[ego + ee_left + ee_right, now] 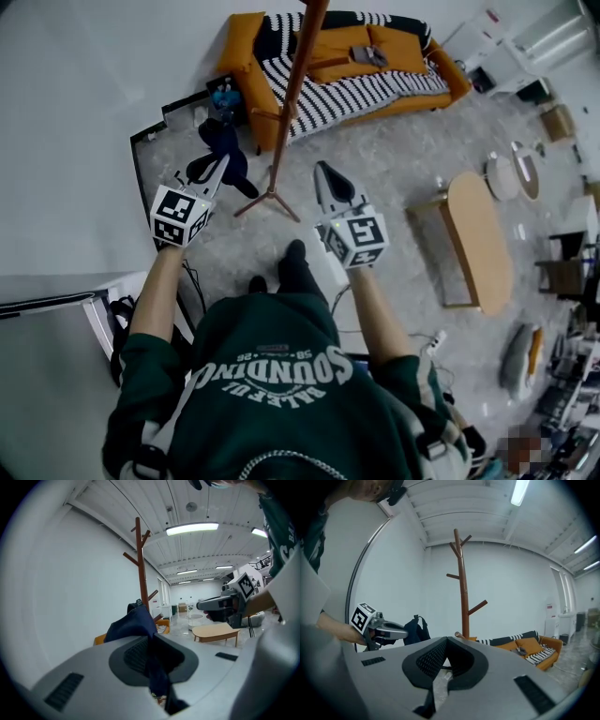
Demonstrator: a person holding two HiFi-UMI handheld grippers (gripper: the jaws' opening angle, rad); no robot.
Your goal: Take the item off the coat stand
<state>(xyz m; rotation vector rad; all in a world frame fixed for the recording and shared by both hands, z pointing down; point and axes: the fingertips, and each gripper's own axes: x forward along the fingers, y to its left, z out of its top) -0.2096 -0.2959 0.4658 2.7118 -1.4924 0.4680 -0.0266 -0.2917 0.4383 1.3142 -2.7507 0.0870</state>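
Left tool [221, 164], head view: jaws shut on a dark navy bag [223, 141], which hung from it over the floor, near the coat stand [289, 103] but apart from the pole. Right tool [322, 171] sat level beside it, tips together. Left gripper view: navy fabric was pinched between the pads, with the stand upright behind it. Right gripper view: jaws were closed on nothing; the bag dangled from the left tool, well left of the stand, whose visible pegs were bare. Judgement: lift-off looked done and the carry-away step was in hand. The next move called for a firm pinch while drawing the bag clear and finding a place to set it down.
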